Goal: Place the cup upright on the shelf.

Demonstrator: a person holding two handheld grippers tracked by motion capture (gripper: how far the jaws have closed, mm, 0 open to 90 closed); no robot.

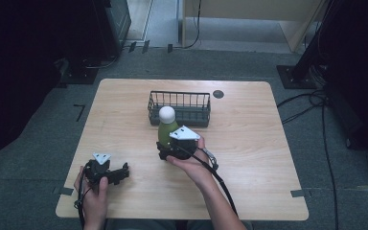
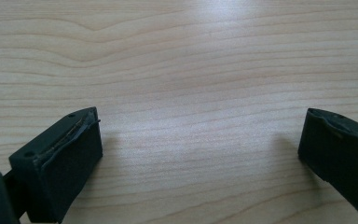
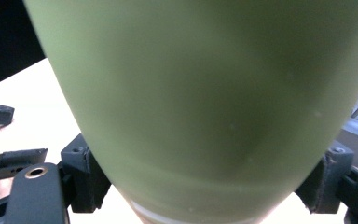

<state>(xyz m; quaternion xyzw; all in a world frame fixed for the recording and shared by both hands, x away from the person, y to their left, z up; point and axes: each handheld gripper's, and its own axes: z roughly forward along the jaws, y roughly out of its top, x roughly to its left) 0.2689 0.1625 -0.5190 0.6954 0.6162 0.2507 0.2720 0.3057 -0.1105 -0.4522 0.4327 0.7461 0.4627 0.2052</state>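
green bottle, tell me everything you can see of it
The green bottle has a smooth, matte olive-green body that widens upward from a paler base, topped by a round white cap. It stands upright near the middle of the wooden table, just in front of the dark wire basket. The right claw has its jaws closed on the lower body from both sides. No label shows.

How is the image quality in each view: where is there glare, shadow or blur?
High view: the table is evenly lit while the floor corners around it are very dark. Left gripper view: a pale glare on the wood near the top, soft shadows beside the left gripper jaws. Right gripper view: the green bottle is so near that it looks blurred.
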